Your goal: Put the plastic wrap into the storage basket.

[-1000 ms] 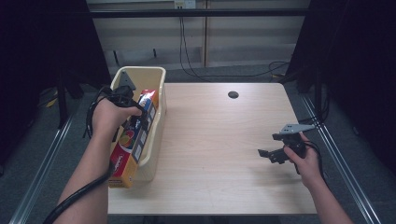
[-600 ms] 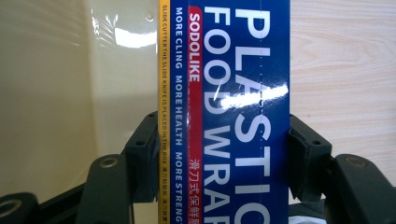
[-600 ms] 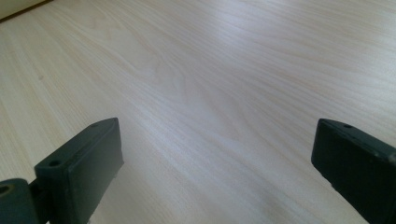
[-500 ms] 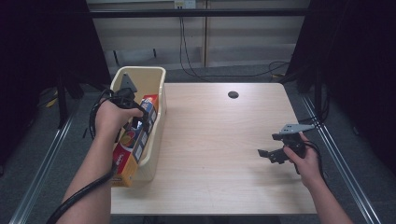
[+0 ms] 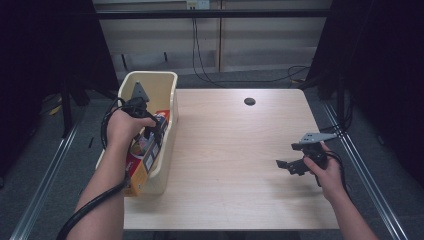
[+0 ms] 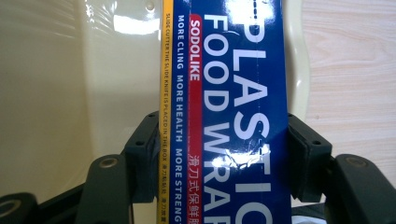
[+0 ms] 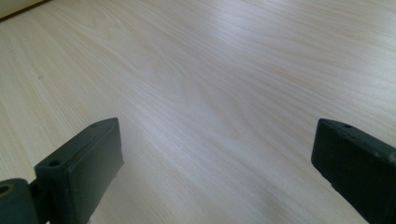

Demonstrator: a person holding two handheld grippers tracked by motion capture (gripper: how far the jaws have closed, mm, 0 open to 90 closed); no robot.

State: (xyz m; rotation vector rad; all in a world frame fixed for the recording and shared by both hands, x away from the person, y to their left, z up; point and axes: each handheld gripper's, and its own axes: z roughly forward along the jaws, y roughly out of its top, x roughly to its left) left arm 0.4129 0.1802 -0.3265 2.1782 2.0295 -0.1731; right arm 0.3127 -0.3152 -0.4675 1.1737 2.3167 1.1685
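Left gripper point(image 5: 150, 131), clamped on the plastic food wrap box point(image 6: 229, 116), has edged it toward six o'clock inside the cream bin point(image 5: 167, 82), so extraction seems underway.

The plastic wrap box point(image 6: 229, 112) runs off the left gripper view at twelve and six o'clock, its ends unseen. In the high view the left hand point(image 5: 122, 127) hides the left hand-held gripper point(image 5: 150, 131), and the box print is too small to read.
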